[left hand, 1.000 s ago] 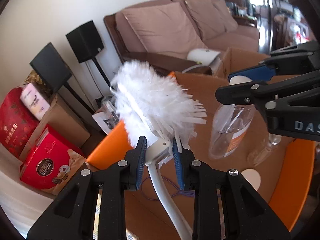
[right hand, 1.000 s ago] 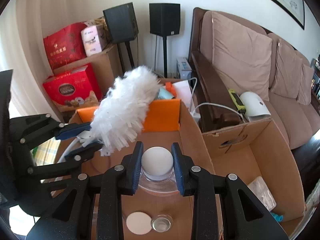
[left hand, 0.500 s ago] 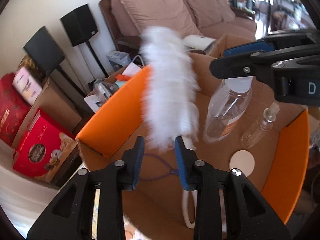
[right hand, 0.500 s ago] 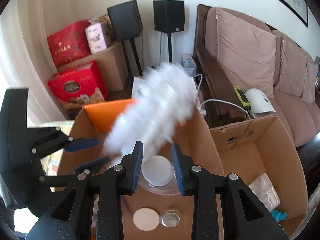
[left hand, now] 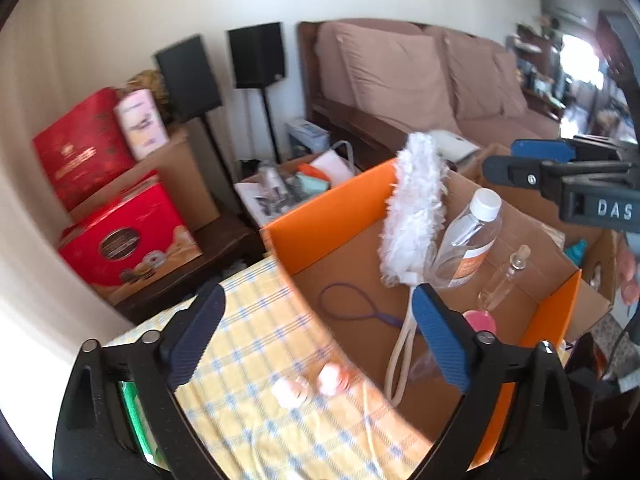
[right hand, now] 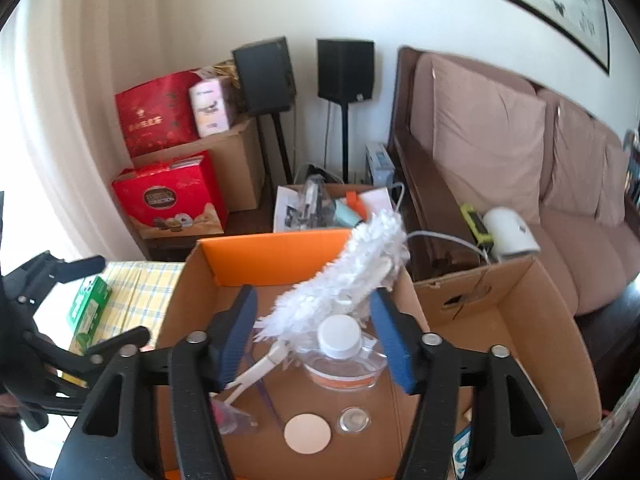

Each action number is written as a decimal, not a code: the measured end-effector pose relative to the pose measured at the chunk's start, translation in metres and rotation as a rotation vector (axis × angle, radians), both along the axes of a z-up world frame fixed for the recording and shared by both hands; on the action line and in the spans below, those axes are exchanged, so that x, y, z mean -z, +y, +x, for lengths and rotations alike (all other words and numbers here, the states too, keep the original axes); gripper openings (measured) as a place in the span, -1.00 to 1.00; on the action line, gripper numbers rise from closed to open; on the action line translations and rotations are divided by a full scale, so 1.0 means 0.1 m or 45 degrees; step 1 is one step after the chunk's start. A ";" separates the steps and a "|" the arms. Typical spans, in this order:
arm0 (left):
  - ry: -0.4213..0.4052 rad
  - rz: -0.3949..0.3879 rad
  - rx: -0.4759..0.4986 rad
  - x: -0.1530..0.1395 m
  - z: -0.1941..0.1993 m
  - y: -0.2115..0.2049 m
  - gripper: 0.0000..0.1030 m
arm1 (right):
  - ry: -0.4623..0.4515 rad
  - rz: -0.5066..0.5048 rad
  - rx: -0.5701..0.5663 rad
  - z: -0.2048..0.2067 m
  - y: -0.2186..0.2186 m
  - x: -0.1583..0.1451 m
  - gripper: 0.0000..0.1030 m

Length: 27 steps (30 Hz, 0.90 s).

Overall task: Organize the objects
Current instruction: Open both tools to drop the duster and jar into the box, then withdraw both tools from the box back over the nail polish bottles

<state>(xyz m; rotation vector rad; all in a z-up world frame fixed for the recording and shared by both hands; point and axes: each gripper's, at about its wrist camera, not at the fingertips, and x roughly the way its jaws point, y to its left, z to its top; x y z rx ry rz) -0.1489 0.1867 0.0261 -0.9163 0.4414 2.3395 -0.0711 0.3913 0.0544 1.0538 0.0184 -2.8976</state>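
Released since earlier: white fluffy duster [left hand: 416, 208] now leans in orange-flapped cardboard box [left hand: 320, 220]; left claw [left hand: 316, 340] wide, empty. Right claw [right hand: 316, 340] wide above clear plastic bottle [right hand: 342, 354]; next item likely from the checked-cloth surface [left hand: 256, 360].

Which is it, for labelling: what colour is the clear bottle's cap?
White cap, clearest in the right wrist view.

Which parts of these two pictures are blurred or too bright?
Left wrist view: the checked cloth near the left gripper is smeared, the window at far right blown out. Right wrist view: mostly sharp, the duster slightly soft, left edge overexposed.
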 end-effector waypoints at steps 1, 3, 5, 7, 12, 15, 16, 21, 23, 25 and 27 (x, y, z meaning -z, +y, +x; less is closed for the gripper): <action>-0.001 0.002 -0.019 -0.02 0.03 -0.07 0.89 | 0.008 0.009 -0.014 0.03 -0.07 -0.01 0.34; 0.002 0.005 -0.061 -0.06 0.09 -0.20 0.90 | 0.014 0.009 -0.039 0.08 -0.18 -0.02 0.37; 0.005 0.012 -0.097 -0.09 0.15 -0.32 0.94 | 0.016 -0.004 -0.063 0.12 -0.26 -0.04 0.42; -0.024 0.037 -0.142 -0.14 0.19 -0.48 0.96 | 0.017 -0.017 -0.091 0.16 -0.37 -0.06 0.57; -0.138 0.124 -0.216 -0.19 0.25 -0.85 0.97 | 0.011 -0.036 -0.170 0.24 -0.65 -0.05 0.57; -0.166 0.157 -0.273 -0.20 0.29 -1.07 0.98 | 0.000 -0.051 -0.221 0.30 -0.82 -0.02 0.57; -0.168 0.158 -0.293 -0.20 0.31 -1.16 0.98 | -0.003 -0.053 -0.237 0.31 -0.87 -0.01 0.57; -0.129 0.130 -0.400 -0.19 0.39 -1.52 0.98 | -0.013 -0.062 -0.317 0.36 -1.16 0.06 0.57; -0.116 0.086 -0.433 -0.16 0.41 -1.64 0.97 | -0.022 -0.068 -0.340 0.36 -1.26 0.09 0.57; -0.107 0.053 -0.456 -0.12 0.43 -1.72 0.97 | -0.030 -0.082 -0.361 0.35 -1.36 0.12 0.57; -0.091 0.028 -0.476 -0.08 0.44 -1.79 0.97 | -0.039 -0.090 -0.384 0.34 -1.45 0.15 0.57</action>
